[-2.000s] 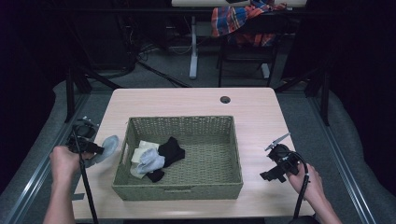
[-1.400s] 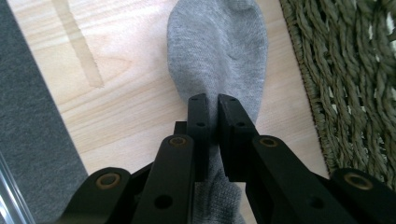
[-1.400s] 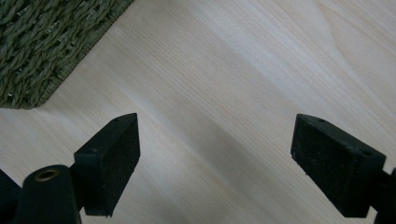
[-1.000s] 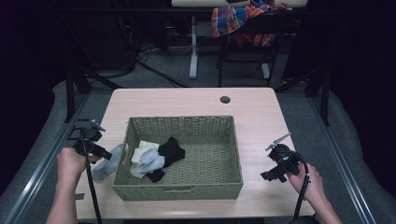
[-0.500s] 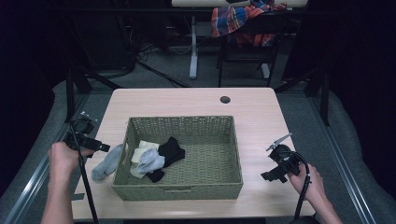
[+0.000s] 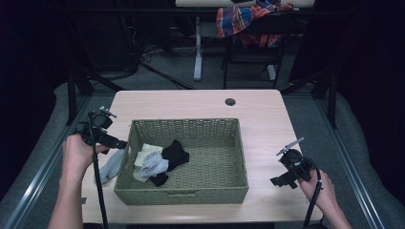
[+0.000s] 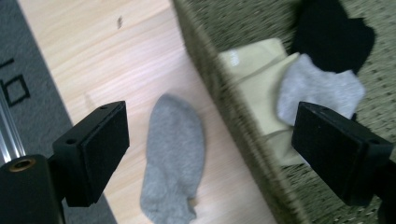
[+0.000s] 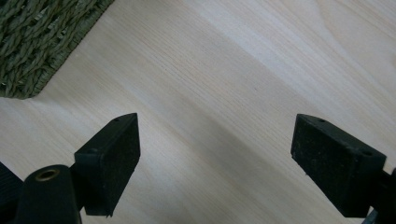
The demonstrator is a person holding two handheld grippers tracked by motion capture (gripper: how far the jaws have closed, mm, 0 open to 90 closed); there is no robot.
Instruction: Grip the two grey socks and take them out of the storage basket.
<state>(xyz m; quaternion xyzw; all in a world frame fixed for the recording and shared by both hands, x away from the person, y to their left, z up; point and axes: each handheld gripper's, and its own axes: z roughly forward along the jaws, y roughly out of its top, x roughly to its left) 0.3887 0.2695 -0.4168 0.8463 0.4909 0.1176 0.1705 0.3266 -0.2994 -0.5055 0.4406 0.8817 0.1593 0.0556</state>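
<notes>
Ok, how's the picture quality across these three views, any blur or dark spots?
High view: the table is evenly lit, the room around it nearly black. Left gripper view: the basket rim is smeared by motion blur, and the grey sock on the table is soft. Right gripper view: wood grain sharp, with a faint diagonal shadow band across it.

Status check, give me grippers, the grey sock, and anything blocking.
Left gripper jaws just opened, nothing between them. Right gripper open over bare table. Grey sock flat on table beside basket, outside it. Nothing in the way.
</notes>
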